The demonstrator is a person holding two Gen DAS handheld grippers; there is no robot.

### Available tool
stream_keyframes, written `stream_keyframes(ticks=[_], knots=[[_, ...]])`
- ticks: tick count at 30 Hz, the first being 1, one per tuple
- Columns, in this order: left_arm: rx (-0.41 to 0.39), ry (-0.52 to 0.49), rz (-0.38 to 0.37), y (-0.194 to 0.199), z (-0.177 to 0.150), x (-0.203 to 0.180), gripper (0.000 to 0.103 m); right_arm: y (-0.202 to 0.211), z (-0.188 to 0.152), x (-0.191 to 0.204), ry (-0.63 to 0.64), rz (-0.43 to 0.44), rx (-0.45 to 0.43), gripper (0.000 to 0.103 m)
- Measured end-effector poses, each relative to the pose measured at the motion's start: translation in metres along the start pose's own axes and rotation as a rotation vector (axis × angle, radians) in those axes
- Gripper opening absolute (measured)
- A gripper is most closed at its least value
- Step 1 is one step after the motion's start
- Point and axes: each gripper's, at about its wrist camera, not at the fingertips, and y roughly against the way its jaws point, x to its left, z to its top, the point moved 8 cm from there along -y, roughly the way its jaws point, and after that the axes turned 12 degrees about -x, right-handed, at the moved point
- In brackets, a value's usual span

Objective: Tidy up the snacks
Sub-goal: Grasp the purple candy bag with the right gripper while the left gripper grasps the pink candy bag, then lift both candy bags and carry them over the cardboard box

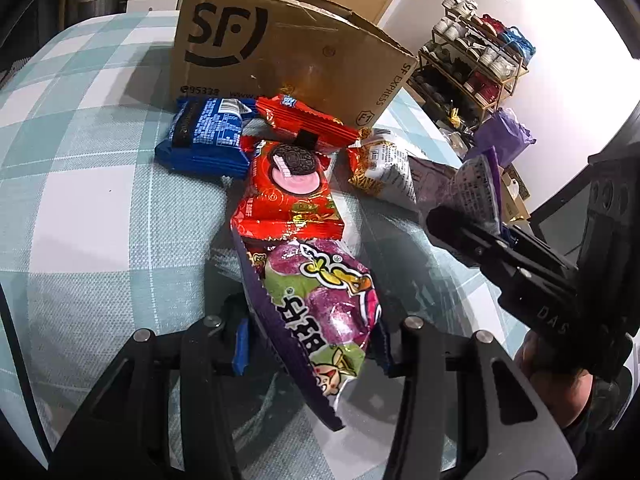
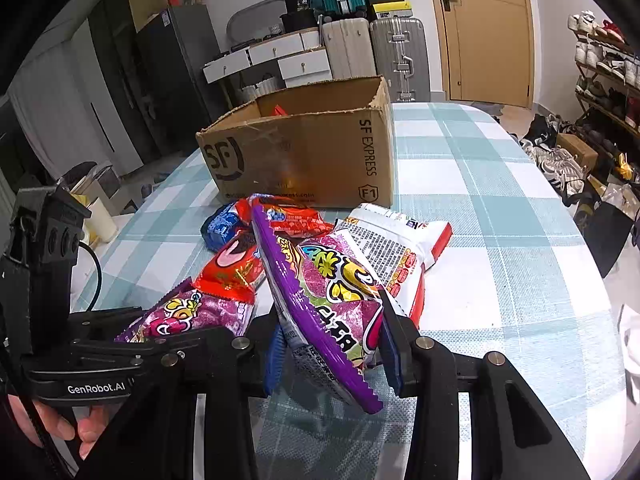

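Note:
Two alike purple candy bags are held. My left gripper [image 1: 312,344] is shut on one purple candy bag [image 1: 320,312], which is pinched between the blue pads [image 1: 240,344] just over the cloth. My right gripper [image 2: 332,356] is shut on the second purple bag [image 2: 328,304], tilted on edge. In the left wrist view the right gripper [image 1: 444,220] shows at the right with its bag [image 1: 476,184]. Ahead lie a red cookie packet [image 1: 288,196], a blue packet [image 1: 208,140], a red packet [image 1: 308,124] and a white-orange bag [image 1: 384,168]. Behind them stands an open cardboard box [image 2: 304,152].
Everything rests on a table with a teal checked cloth [image 1: 80,200], whose right edge [image 2: 560,208] drops to the floor. A shoe rack [image 1: 476,60] stands to the right, and suitcases [image 2: 396,56] and drawers are beyond the box. A hand [image 2: 60,420] grips the left tool.

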Motion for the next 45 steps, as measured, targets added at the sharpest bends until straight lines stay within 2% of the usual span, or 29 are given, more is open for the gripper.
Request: stream_keyframes(ticks=[13,23,32,45], knots=[[-0.035,0.004,-0.007,0.017,0.003,0.0,0.043,0.004,0.004,0.002,-0.007,0.012,-0.005,0.04],[-0.101,-0.001,-0.051,0.059,0.016,-0.003,0.043,0.014,0.015,0.016,0.004,0.027,-0.017,0.04],[-0.159,-0.058,-0.051,0.088,0.044,-0.017,0.043,0.019,0.035,0.027,-0.048,0.101,-0.017,0.04],[-0.219,-0.182,-0.007,0.094,0.116,-0.031,0.043,0.021,0.084,0.026,-0.091,0.185,-0.033,0.04]])
